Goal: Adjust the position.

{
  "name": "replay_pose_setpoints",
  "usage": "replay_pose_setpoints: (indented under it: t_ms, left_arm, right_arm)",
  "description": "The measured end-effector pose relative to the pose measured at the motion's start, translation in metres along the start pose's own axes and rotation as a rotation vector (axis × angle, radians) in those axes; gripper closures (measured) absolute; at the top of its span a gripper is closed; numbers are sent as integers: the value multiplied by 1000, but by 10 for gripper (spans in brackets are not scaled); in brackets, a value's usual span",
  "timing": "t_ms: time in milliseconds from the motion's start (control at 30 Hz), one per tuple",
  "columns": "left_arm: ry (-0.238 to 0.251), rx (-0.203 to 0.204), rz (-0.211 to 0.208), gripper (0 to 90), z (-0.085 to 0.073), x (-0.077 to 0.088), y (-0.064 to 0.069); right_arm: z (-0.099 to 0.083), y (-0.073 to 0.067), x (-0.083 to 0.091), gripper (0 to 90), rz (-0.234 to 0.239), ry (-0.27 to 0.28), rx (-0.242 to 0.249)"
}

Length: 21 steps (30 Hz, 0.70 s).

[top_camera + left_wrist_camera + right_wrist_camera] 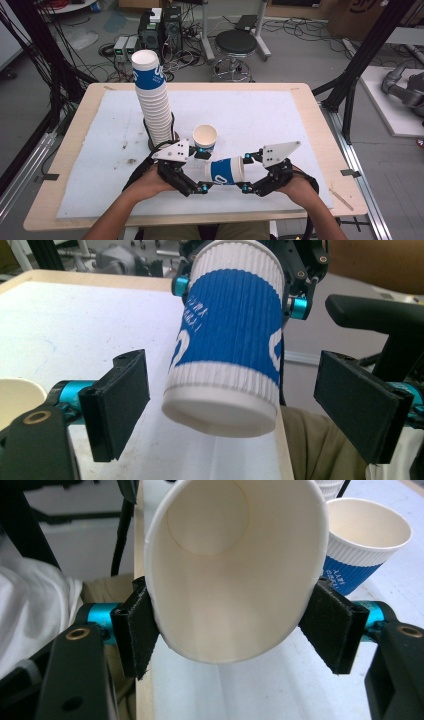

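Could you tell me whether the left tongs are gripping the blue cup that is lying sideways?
No, the left tongs stand open, with clear gaps on both sides of the blue cup, which the right tongs clamp at its rim.

High view looks down over the table (75, 165); both gripper views closely share the sideways cup (227, 340).

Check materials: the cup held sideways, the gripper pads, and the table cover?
Held cup: looks like paper, a matte ribbed blue-and-white sleeve outside and a smooth cream lining inside. Right gripper pads: black, dull, slightly fuzzy at the edges, probably foam or rubber. Table cover: white matte sheet with stains, maybe foam board or felt; can't tell which.
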<state>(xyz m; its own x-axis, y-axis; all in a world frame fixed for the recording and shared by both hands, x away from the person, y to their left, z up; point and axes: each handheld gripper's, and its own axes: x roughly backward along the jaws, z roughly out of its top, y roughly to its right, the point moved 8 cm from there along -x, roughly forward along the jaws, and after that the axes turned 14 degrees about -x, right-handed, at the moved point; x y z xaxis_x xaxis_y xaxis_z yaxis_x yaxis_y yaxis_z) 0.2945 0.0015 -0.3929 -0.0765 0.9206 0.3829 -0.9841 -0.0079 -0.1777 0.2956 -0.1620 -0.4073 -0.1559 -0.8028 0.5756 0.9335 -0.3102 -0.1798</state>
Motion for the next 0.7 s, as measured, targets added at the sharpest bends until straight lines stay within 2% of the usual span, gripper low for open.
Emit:
replay_pose_setpoints:
  t_ms: [133,267,467,700]
  left_arm:
    - [-42,-8,-10,147,-1,-3,-1]
    - [-106,-12,4,150,-5,-7,-4]
    - [-159,-18,-31,155,-6,-15,-4]
    - [-203,-12,-63,158,-10,-24,-2]
  right_arm:
    - [5,1,-2,294,-12,-53,28]
    - [9,0,-3,294,-25,-100,54]
    - [12,-2,-7,294,-50,-193,102]
    - [18,-5,-12,293,-61,-268,139]
